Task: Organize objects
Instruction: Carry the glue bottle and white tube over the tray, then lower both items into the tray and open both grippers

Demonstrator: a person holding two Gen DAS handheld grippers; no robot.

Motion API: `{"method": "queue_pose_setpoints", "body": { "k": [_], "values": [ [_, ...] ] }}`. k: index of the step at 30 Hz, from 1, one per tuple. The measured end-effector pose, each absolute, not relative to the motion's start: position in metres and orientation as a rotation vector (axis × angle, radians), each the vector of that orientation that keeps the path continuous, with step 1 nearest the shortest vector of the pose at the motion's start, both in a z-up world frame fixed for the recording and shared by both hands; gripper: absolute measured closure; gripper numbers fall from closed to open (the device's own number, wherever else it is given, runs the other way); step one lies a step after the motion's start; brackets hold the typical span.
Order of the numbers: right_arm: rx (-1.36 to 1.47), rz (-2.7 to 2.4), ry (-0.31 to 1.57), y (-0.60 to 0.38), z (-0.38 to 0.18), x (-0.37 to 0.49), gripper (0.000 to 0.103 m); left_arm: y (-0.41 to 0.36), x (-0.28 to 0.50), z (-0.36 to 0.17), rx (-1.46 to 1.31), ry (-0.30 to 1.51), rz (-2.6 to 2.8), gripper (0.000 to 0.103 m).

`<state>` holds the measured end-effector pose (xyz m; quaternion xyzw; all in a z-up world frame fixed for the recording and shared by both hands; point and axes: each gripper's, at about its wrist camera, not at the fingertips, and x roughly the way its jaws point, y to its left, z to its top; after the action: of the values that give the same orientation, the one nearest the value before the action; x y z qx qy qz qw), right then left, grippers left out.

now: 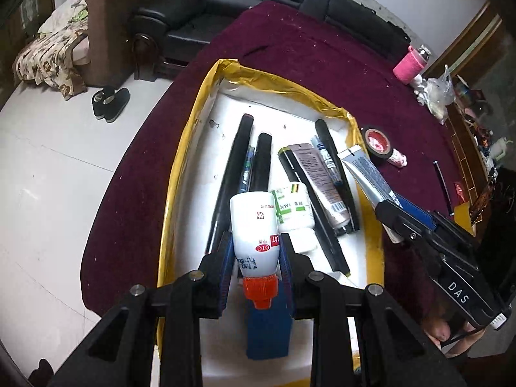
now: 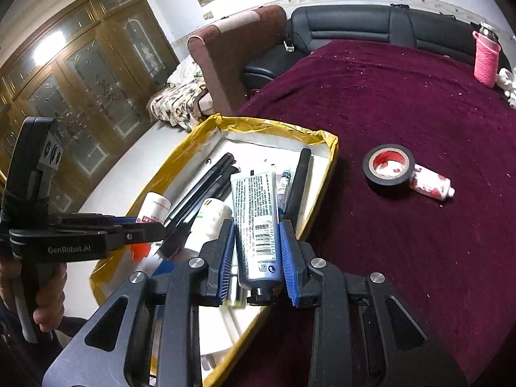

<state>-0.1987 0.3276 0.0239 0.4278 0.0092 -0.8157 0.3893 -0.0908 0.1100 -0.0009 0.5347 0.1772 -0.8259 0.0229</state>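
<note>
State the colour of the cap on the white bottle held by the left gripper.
Orange cap, clearest in the left wrist view.

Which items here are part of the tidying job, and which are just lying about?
Job:
left gripper holding white bottle
right gripper holding silver tube
yellow-rimmed box
black tape roll
small red-patterned tube

Lying about:
pink-sleeved bottle
black shoes
black sofa

White bottle (image 1: 254,225) and silvery tube (image 2: 256,219) above box (image 1: 180,174)
</note>
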Motion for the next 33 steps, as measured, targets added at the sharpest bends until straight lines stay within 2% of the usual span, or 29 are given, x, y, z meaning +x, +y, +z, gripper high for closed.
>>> {"method": "queue_pose_setpoints", "body": {
  "k": [16,29,31,33],
  "values": [
    [1.120,-2.056,0.112,0.289,0.010,-0.221,0.075,0.109,-0.118,-0.013,1.762,0.368,-2.559,0.076],
    [1.165,-2.070,0.140,0.281,-0.001,-0.222,0.074,0.111,-0.113,-0.012,1.731,0.348,-2.577,0.075],
    [1.167,-2.068,0.110,0.284,-0.001,-0.224,0.074,0.112,-0.111,-0.011,1.718,0.348,-2.574,0.067],
    [1.179,-2.062,0.087,0.284,0.000,-0.226,0.074,0.114,-0.109,-0.008,1.699,0.359,-2.593,0.045]
  ]
}}
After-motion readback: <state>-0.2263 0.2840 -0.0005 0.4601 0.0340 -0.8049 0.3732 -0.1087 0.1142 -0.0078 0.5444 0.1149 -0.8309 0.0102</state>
